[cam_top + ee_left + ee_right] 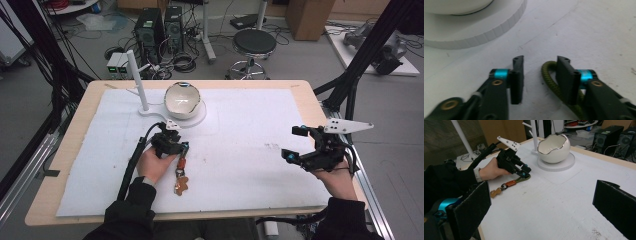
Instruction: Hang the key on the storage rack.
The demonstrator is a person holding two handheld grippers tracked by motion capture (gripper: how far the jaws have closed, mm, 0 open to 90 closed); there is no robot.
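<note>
Keychain strap [550, 75] beside left gripper [539, 72], mid-table

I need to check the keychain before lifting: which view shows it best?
The right gripper view: the keychain lies full length, olive loop to orange clip to charm. The high view shows it small below the left gripper; the left gripper view shows its cord loop.

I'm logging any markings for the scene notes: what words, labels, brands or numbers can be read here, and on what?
None can be read.
The keychain with its green cord loop, orange clip and tan charm carries no legible print.
The egg-shaped white bowl and its white stand are plain.
The left gripper and right gripper show no lettering.
The computer towers on the floor have marks too small to read.
</note>
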